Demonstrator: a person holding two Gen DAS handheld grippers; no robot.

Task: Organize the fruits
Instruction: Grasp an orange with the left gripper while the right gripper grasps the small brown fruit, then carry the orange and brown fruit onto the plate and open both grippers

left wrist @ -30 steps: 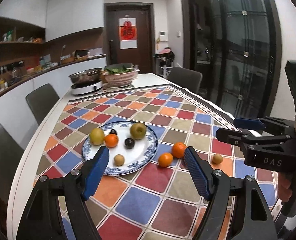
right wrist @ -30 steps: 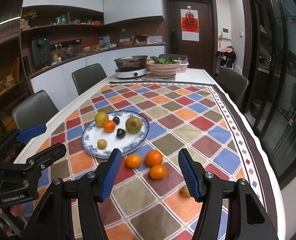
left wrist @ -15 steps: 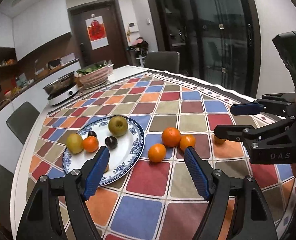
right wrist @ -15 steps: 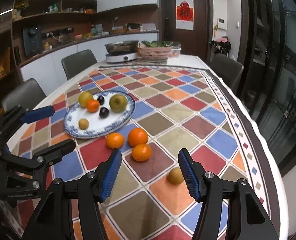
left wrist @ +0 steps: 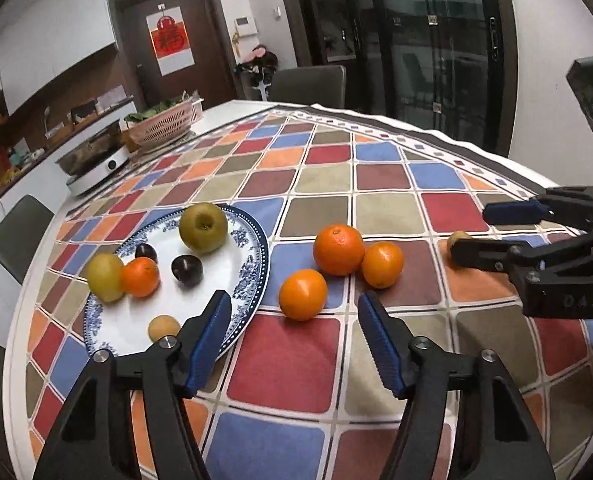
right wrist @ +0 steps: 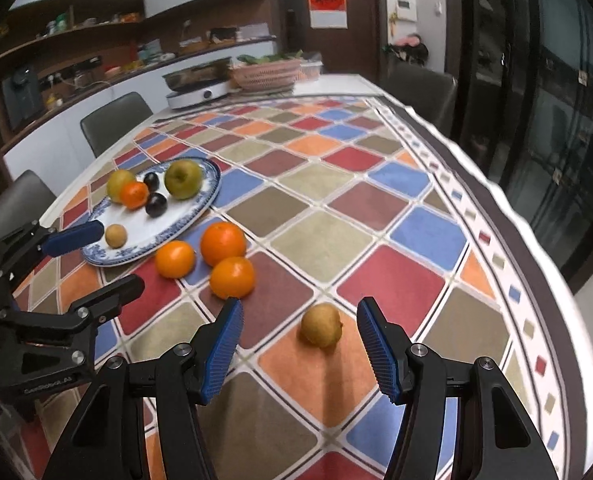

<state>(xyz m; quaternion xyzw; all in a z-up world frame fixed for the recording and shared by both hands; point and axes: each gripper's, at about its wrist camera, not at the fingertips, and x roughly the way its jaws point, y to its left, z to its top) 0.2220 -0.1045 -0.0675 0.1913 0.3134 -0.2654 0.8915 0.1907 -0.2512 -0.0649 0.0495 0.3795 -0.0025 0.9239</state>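
Note:
A blue-and-white plate [left wrist: 252,280] [right wrist: 204,200] holds a green apple [left wrist: 203,227], a yellow fruit, an orange, two dark plums and a small brown fruit. Three oranges lie on the cloth right of the plate; the nearest [left wrist: 303,294] sits just beyond my open, empty left gripper [left wrist: 292,336]. A small brown fruit [right wrist: 321,325] lies alone on an orange square, just ahead of my open, empty right gripper [right wrist: 299,344] and between its fingers' lines. It also shows in the left wrist view [left wrist: 456,237], partly hidden by the right gripper.
A checked cloth [right wrist: 336,184] covers the white table. A cooker with a pan [right wrist: 198,84] and a pink basket of greens [right wrist: 266,72] stand at the far end. Dark chairs ring the table. The table edge [right wrist: 552,320] runs close on the right.
Both grippers have moved lower and closer to the loose fruit. The right gripper now has the small brown fruit just ahead of its fingers. Both stay open.

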